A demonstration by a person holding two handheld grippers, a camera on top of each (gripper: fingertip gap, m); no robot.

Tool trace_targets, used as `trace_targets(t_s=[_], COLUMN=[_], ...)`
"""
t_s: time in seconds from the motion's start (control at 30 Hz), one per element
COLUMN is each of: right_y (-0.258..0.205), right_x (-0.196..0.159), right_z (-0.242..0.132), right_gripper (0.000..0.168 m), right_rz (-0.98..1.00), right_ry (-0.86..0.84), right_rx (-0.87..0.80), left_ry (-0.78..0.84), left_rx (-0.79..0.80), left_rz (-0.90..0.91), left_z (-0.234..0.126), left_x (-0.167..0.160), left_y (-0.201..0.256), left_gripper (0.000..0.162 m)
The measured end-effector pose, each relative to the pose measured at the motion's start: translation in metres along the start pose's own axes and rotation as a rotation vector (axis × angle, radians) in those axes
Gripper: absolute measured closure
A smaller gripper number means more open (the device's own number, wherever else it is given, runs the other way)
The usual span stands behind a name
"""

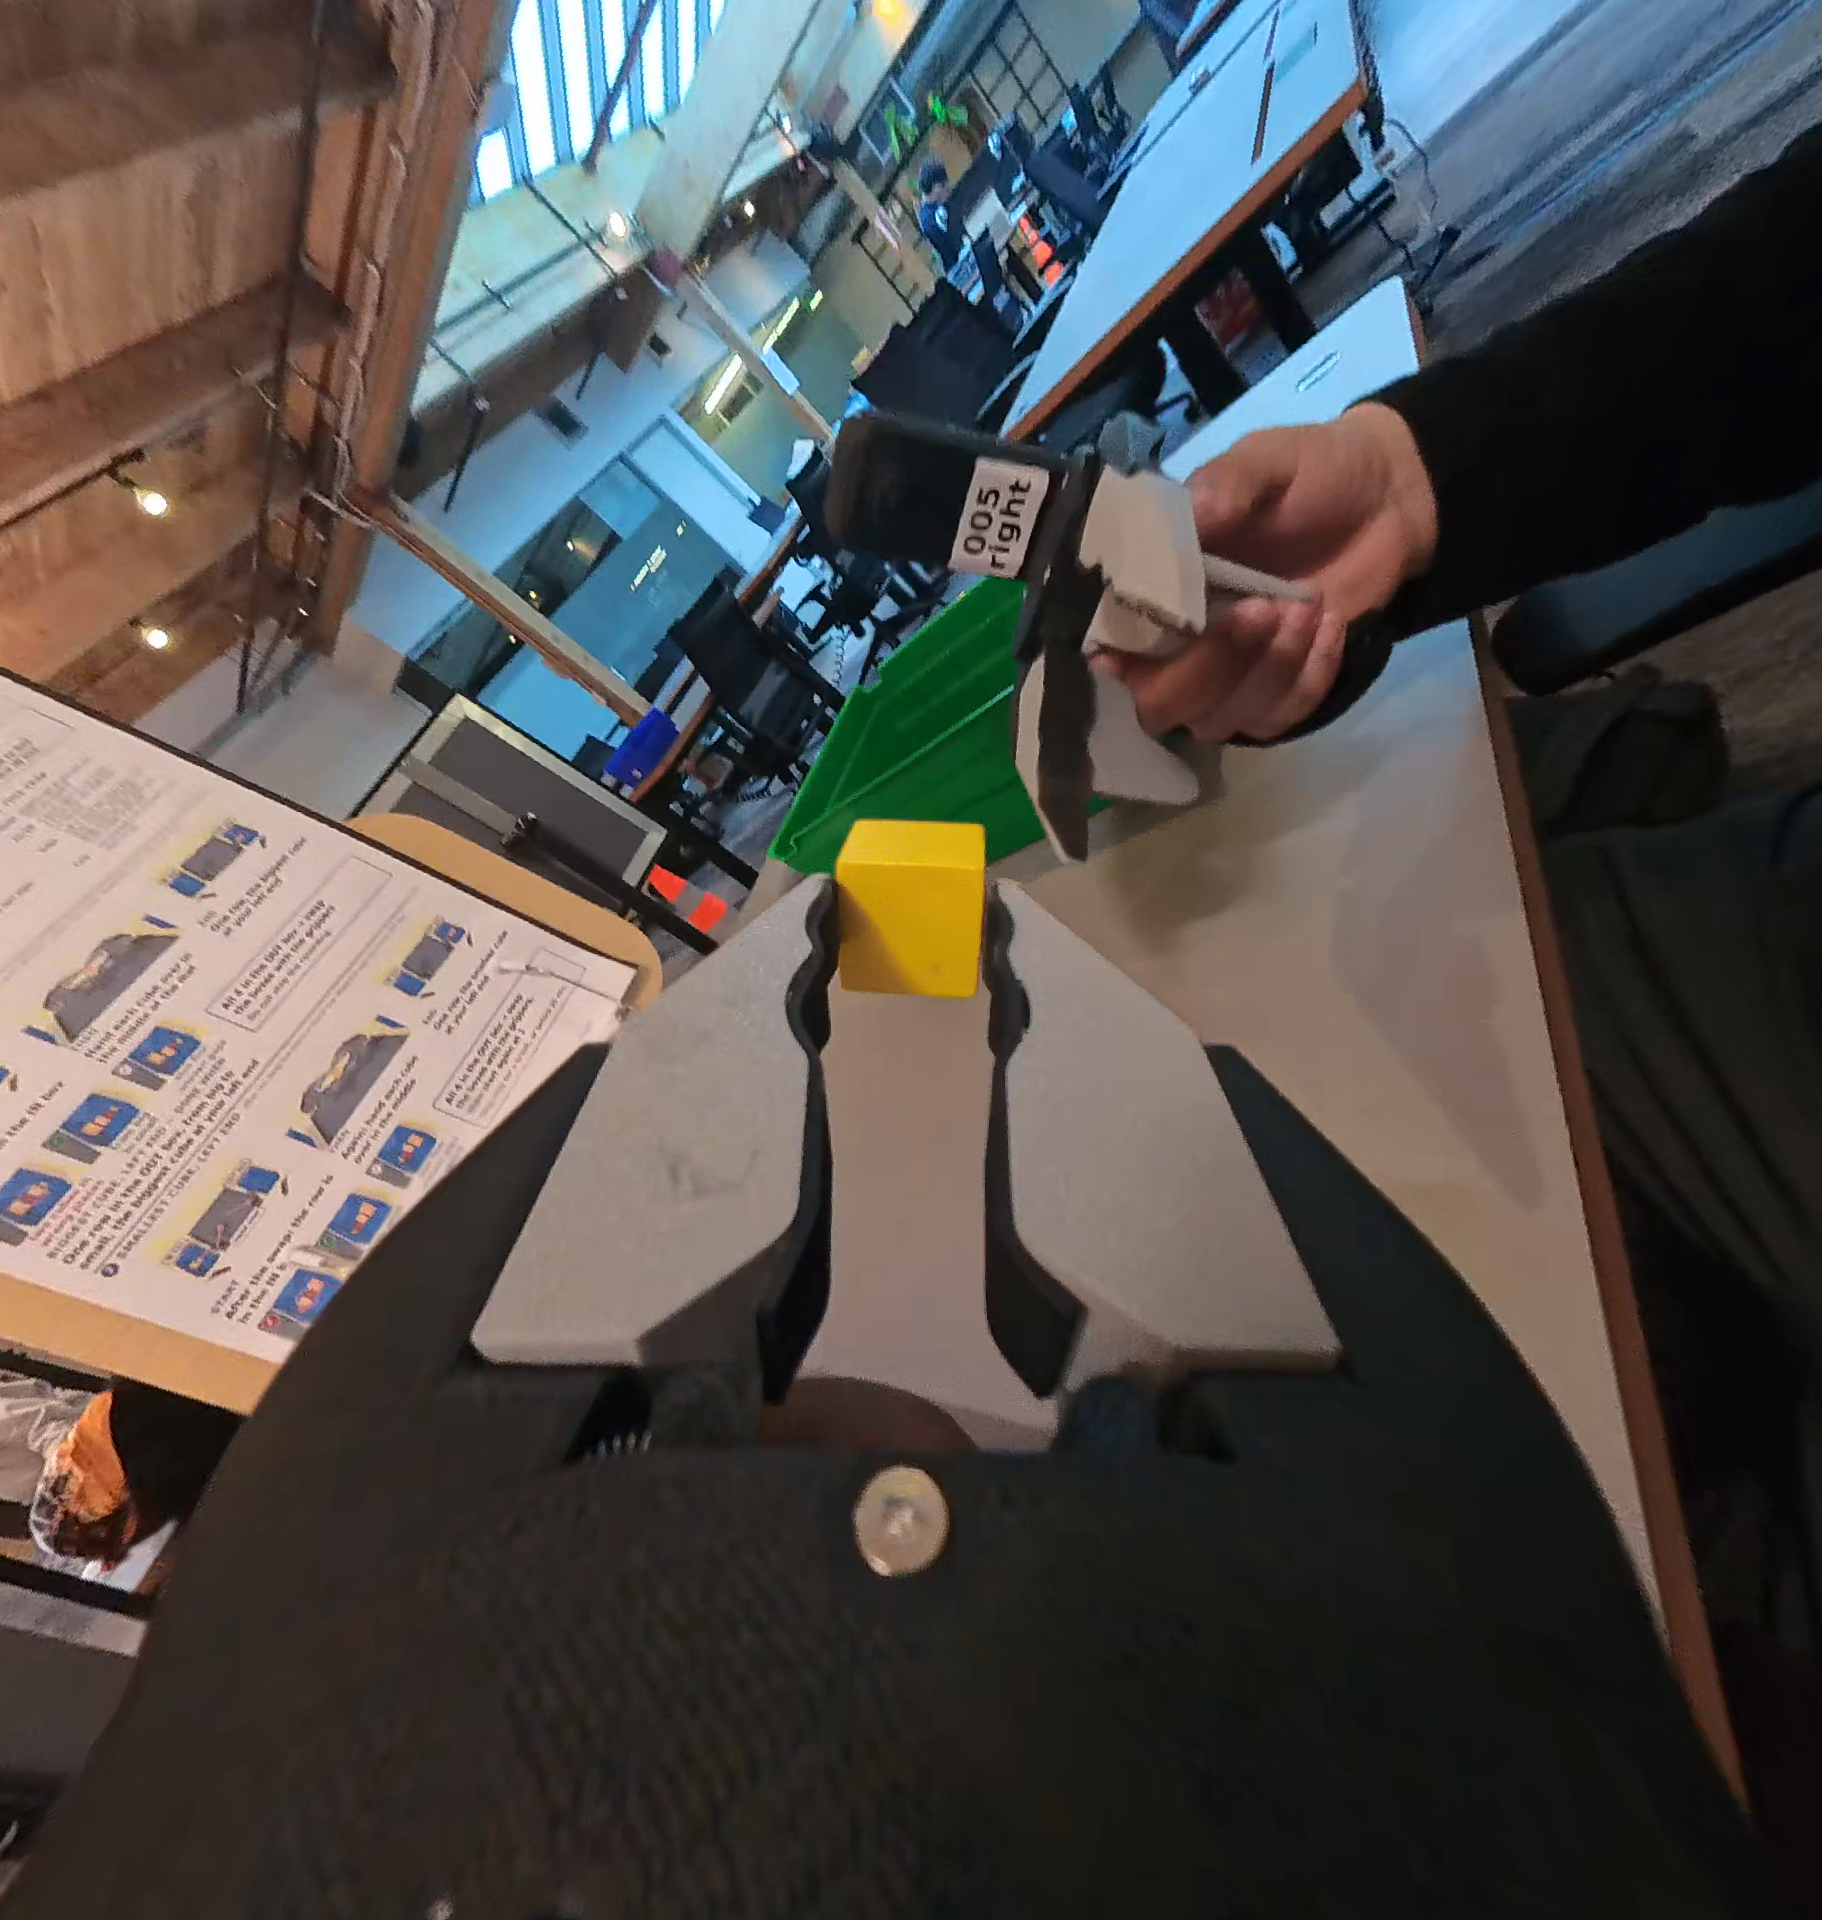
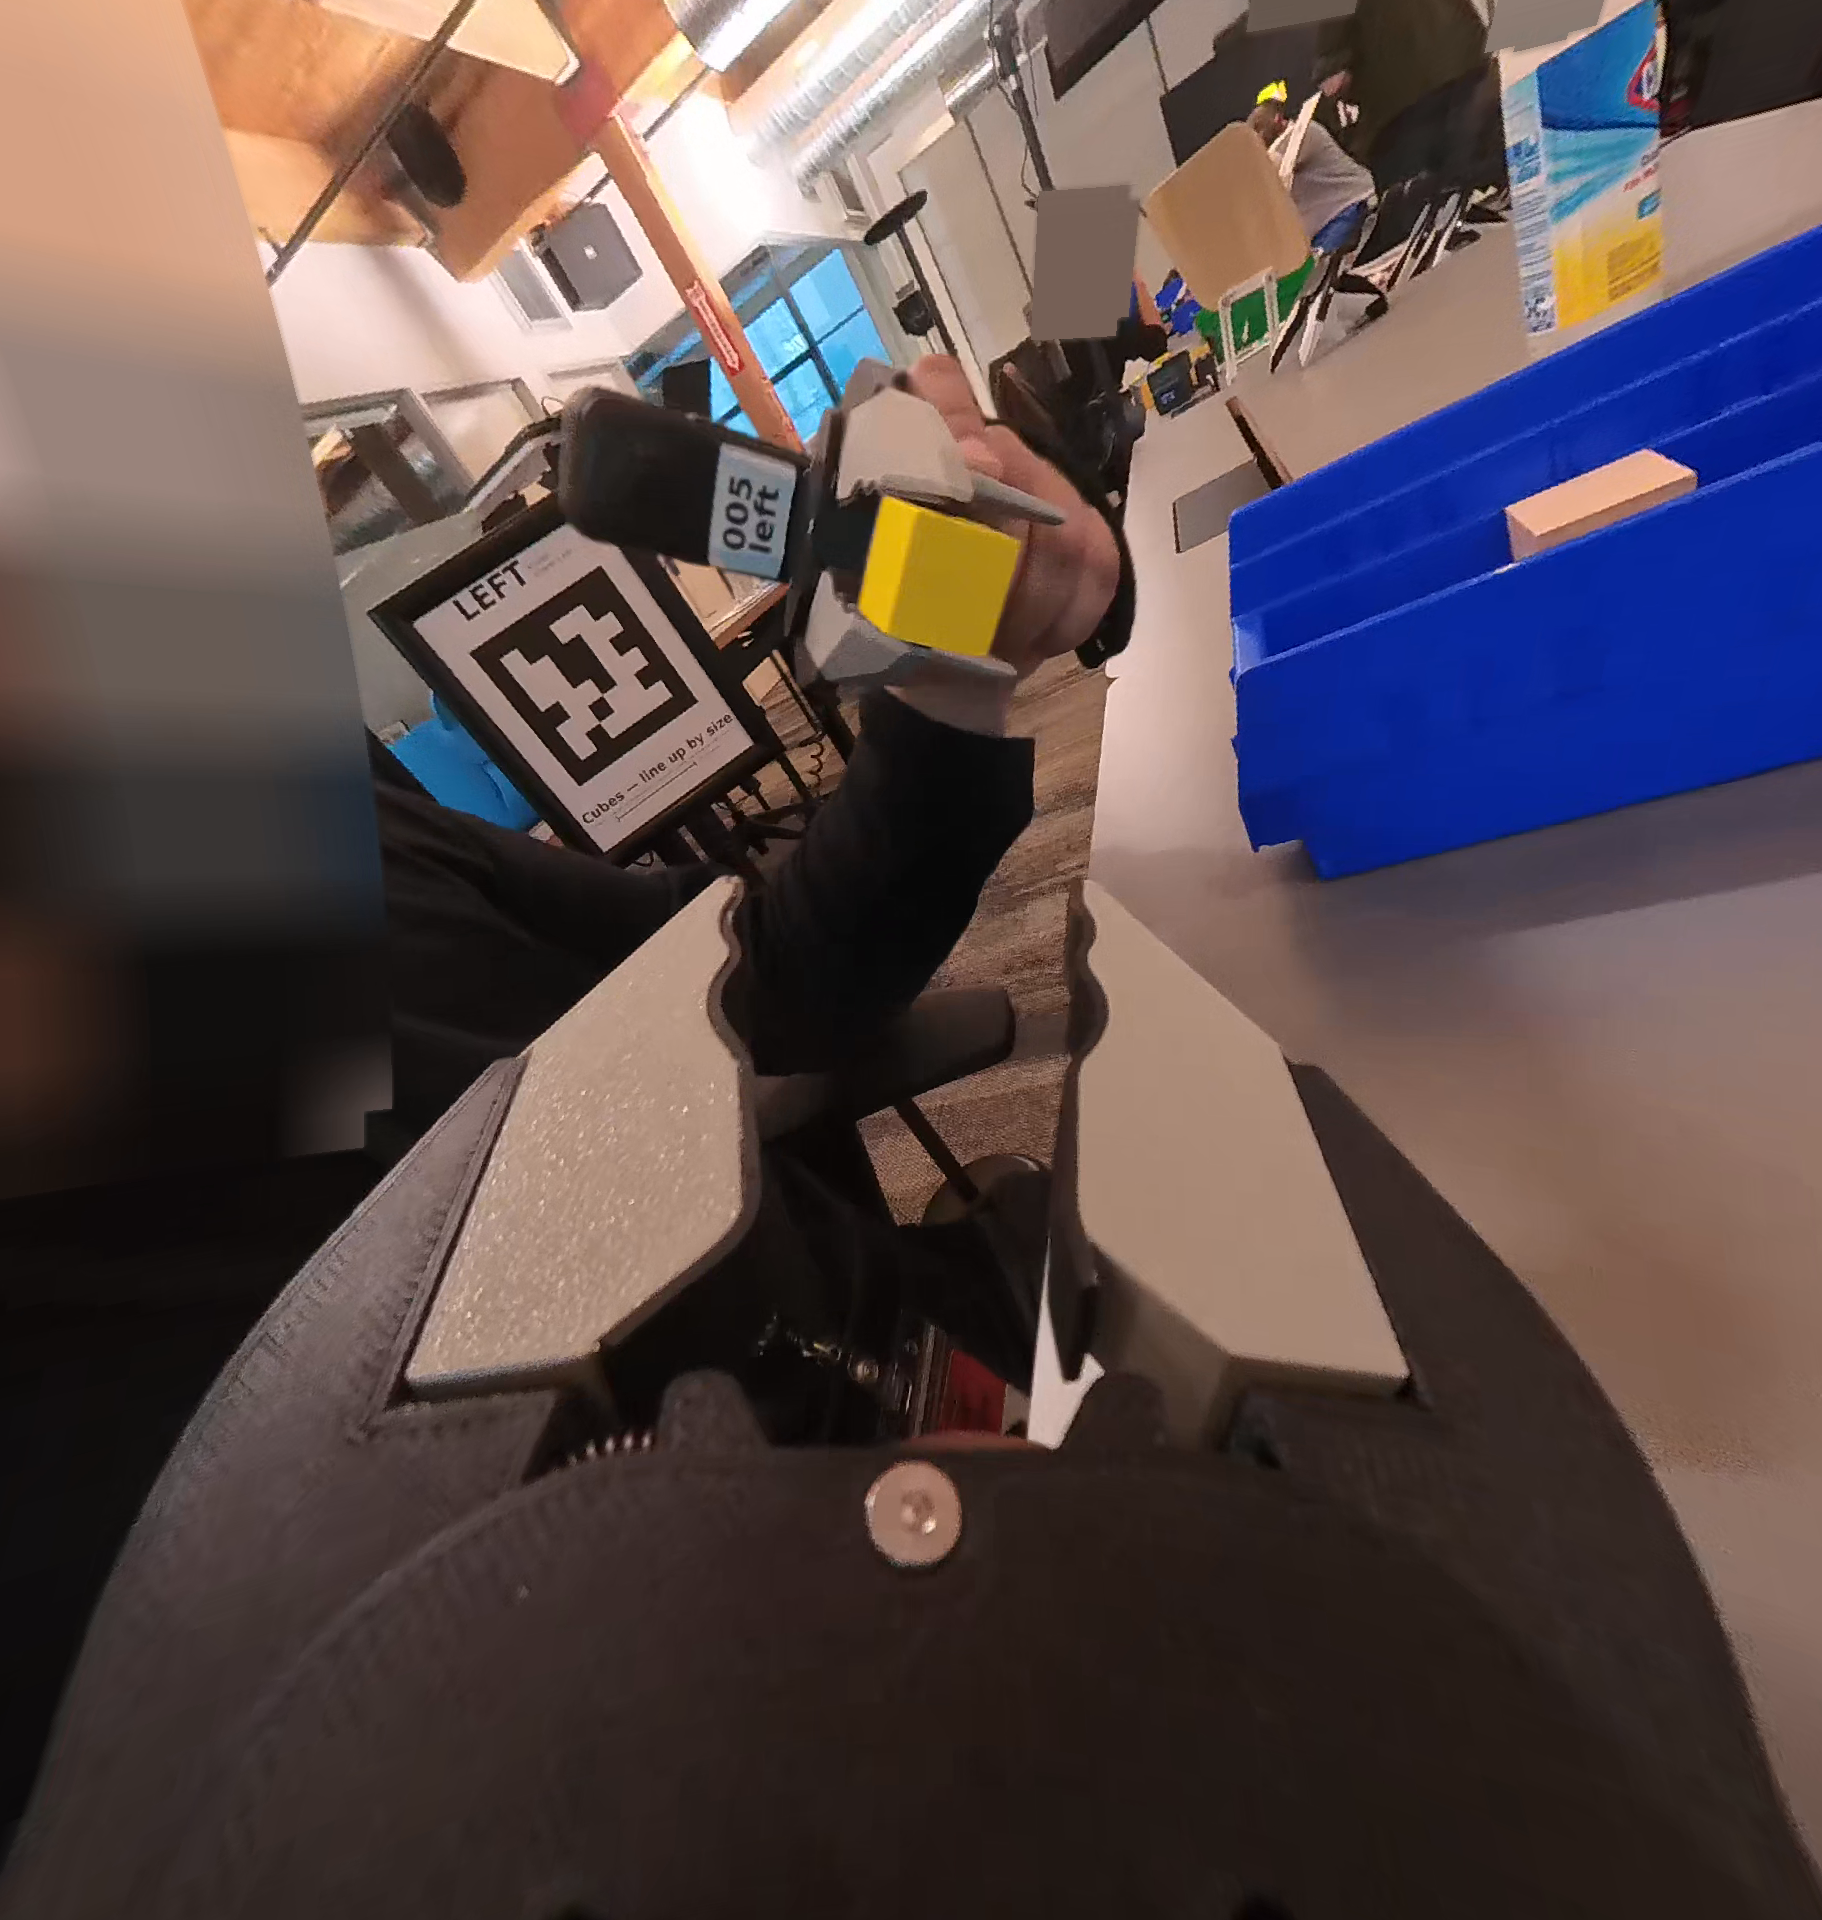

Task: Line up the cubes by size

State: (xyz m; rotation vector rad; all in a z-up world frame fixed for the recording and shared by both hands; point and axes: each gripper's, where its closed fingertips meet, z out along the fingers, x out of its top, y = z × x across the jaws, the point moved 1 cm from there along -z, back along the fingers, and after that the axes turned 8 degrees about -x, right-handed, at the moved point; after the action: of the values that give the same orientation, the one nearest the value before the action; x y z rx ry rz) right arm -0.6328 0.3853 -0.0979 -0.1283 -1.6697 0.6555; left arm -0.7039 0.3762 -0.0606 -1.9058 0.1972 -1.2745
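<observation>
My left gripper (image 1: 909,914) is shut on a yellow cube (image 1: 912,909) and holds it at the fingertips, above the grey table (image 1: 1302,1039). The right wrist view shows the same gripper (image 2: 1011,594) with the yellow cube (image 2: 933,587) raised in the air, off the table's left edge. My right gripper (image 2: 907,914) is open and empty. It shows in the left wrist view (image 1: 1120,816) just right of and beyond the yellow cube, not touching it. A pale wooden cube (image 2: 1598,504) lies in a blue bin (image 2: 1509,727).
A green bin (image 1: 917,727) stands on the table behind the yellow cube. A framed instruction sheet (image 1: 211,1039) stands to the left. A framed marker sign (image 2: 585,686) stands beyond the table edge. The grey table (image 2: 1509,1091) extends in front of the blue bin.
</observation>
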Motion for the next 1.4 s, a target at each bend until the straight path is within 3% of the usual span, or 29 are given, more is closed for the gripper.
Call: trace_targets(t_s=[0.5,0.83,0.93,1.1,1.2,1.4], right_y=[-0.009,-0.016,-0.014,-0.012,-0.012,-0.011], right_x=[0.029,0.035,0.034,0.034,0.030,0.030], right_z=[0.041,0.052,0.053,0.053,0.055,0.056], right_gripper=[0.108,0.113,0.142,0.144,0.135,0.143], right_rz=[-0.031,0.142,0.171,0.204,0.243,0.173], right_ry=[0.024,0.001,0.000,0.010,-0.005,0.003], right_rx=[-0.010,0.155,0.179,0.196,0.214,0.175], left_ry=[0.017,0.022,0.021,0.026,0.003,0.006], left_rx=[0.006,-0.026,-0.030,-0.027,-0.012,-0.009], left_rz=[0.063,0.088,0.095,0.088,0.096,0.089], left_z=[0.000,0.010,0.012,0.013,0.015,0.016], left_x=[0.008,0.012,0.013,0.012,0.008,0.008], left_y=[0.007,0.015,0.017,0.017,0.014,0.014], left_gripper=[0.137,0.137,0.137,0.137,0.137,0.137])
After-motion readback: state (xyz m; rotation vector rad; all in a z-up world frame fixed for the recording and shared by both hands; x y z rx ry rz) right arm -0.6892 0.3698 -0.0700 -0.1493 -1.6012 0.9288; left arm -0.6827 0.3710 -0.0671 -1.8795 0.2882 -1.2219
